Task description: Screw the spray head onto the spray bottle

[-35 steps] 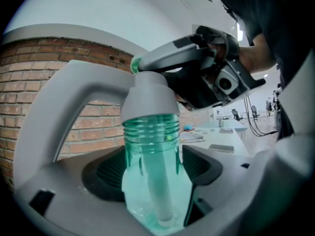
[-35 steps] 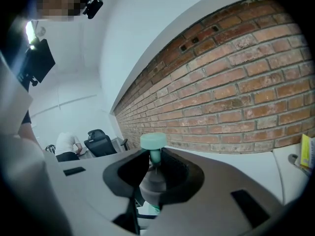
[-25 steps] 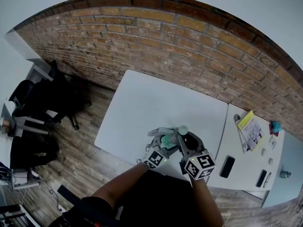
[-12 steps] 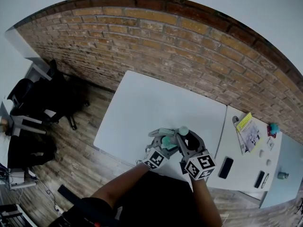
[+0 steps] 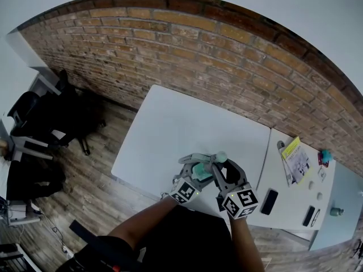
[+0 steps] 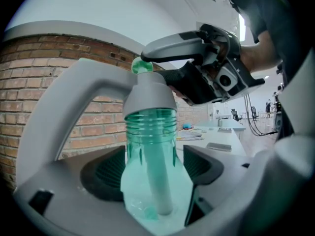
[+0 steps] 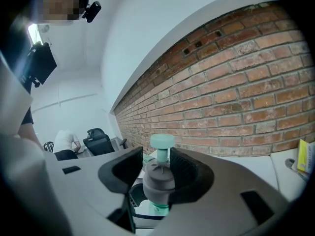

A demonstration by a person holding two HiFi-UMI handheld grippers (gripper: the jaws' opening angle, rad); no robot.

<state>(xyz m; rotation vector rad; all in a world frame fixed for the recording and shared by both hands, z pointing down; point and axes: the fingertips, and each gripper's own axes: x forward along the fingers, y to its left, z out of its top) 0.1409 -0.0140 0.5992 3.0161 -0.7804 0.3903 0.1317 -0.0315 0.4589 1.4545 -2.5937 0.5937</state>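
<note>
Spray bottle (image 6: 150,191), translucent green, is standing upright over the near edge of the white tabletop (image 5: 187,123). The pads of the left gripper (image 6: 153,170) are clamping its body. The grey spray head (image 7: 158,178) is sitting on the bottle's neck, with its dip tube (image 6: 156,181) hanging inside. The right gripper (image 7: 157,162) is straddling the spray head's collar. Its jaws have just been opening and are standing loosely about the collar, pressing on nothing.

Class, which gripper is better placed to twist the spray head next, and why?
Likely the right gripper: its jaws, just opening, flank the spray head, while the left gripper clamps the bottle.
</note>
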